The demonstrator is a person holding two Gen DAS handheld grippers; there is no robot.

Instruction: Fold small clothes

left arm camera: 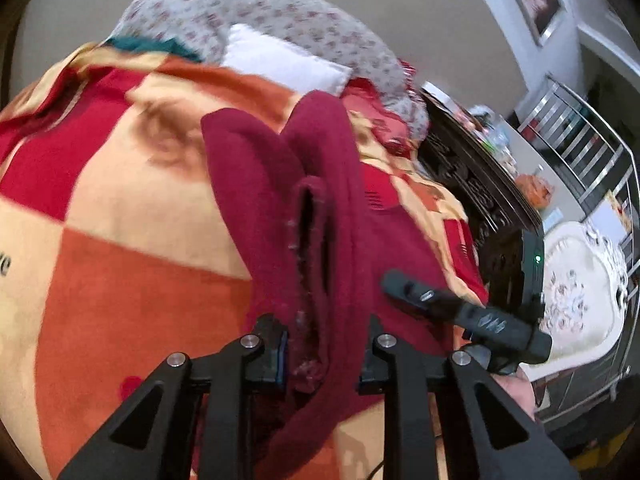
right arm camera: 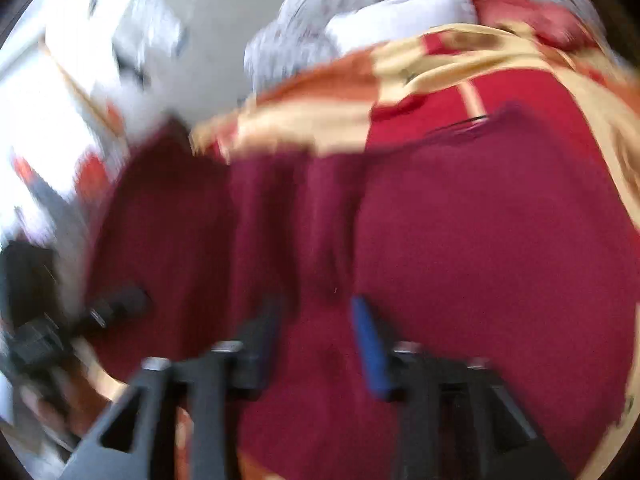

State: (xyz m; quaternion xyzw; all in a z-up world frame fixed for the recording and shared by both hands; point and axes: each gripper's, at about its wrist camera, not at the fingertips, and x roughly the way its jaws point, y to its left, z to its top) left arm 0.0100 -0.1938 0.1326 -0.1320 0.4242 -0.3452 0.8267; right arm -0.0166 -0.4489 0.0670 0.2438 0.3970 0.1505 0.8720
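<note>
Maroon garment (left arm camera: 320, 208), a small knit piece, is lying rumpled on a checked red, orange and cream blanket (left arm camera: 132, 216). Left gripper (left arm camera: 323, 356) is standing with fingers apart, a thick fold of the maroon cloth bunching between them; whether the pads are pressing it cannot be told. Right gripper (right arm camera: 316, 336) is hovering over the same garment (right arm camera: 460, 240), fingers spread, its blue-padded finger (right arm camera: 370, 354) showing; this view is blurring heavily. Right gripper (left arm camera: 460, 312) is also showing in the left view, just beside the garment's edge. White pillow (left arm camera: 280, 60) and floral quilt (left arm camera: 280, 12) are resting behind.
</note>
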